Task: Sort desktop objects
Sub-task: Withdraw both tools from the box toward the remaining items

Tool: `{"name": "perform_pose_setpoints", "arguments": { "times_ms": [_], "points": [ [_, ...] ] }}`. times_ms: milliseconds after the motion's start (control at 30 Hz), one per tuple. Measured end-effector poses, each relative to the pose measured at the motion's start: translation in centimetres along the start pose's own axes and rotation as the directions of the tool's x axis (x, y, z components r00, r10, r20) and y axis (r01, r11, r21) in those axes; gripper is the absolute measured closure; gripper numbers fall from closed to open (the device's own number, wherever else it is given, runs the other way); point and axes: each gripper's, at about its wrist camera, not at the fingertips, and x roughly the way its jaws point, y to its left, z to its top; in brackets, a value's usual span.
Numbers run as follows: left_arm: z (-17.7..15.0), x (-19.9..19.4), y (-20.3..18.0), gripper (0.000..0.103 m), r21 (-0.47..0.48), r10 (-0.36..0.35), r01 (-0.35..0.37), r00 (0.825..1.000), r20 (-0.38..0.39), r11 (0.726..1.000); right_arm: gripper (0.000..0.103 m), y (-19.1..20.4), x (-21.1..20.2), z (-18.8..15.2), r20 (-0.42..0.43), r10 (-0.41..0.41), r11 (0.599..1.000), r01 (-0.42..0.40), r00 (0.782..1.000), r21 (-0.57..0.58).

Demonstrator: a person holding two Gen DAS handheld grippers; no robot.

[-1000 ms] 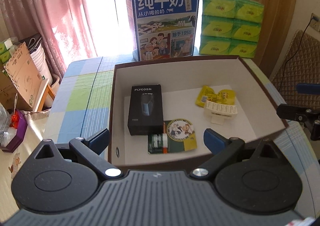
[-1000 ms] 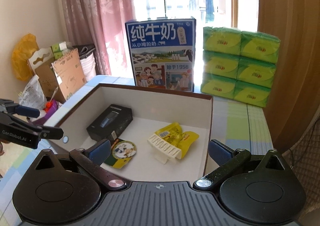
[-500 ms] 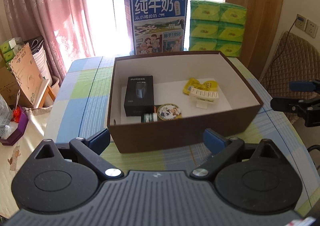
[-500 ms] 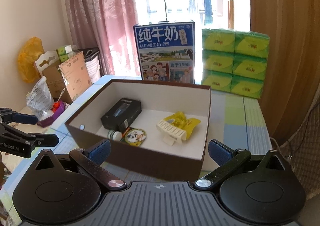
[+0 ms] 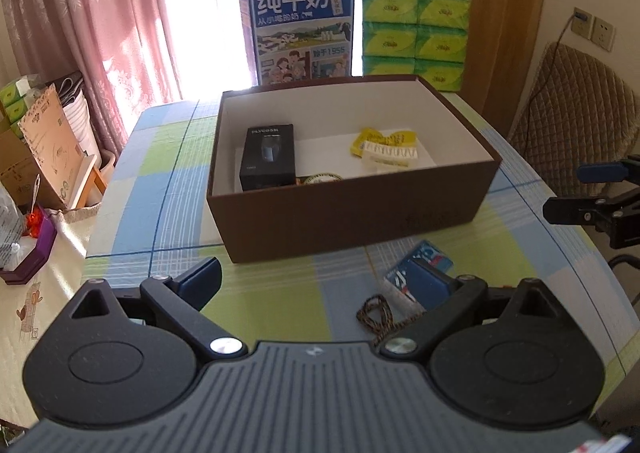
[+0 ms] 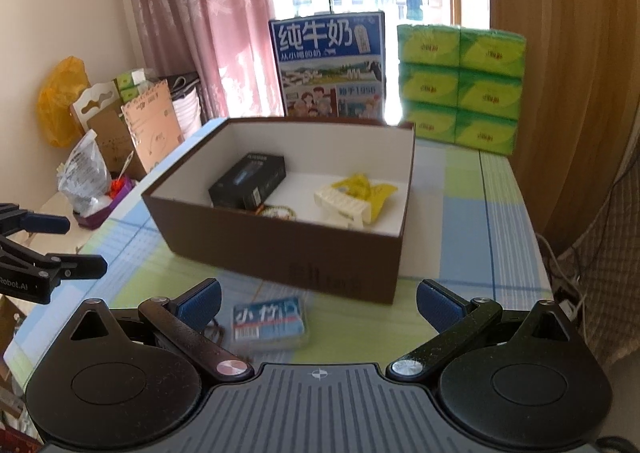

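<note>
Both grippers, left gripper [image 5: 316,280] and right gripper [image 6: 318,301], are hovering with fingers wide and empty; the blue tissue packet [image 6: 269,323] is lying beside a braided cord [image 5: 378,313], so a grab is risking snagging both; beyond, the brown box [image 6: 280,249] is waiting.

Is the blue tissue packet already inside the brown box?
No, the blue tissue packet lies on the tablecloth in front of the brown box, outside it.
</note>
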Motion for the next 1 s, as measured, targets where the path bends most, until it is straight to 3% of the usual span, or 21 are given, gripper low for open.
{"name": "perform_pose_setpoints", "arguments": {
  "times_ms": [400,1000],
  "points": [
    [-3.6,0.9,-0.8,0.008,0.007,-0.019,0.02,0.995,-0.1,1.0,0.002,-0.8,0.0,-4.6,-0.121,-0.02,0.999,0.024,0.992,0.032],
    [-7.3,4.3,-2.7,0.019,0.096,-0.097,0.119,0.973,-0.209,0.988,0.002,-1.9,1.8,-9.5,-0.298,-0.05,0.997,0.067,0.953,0.049]
  ]
}}
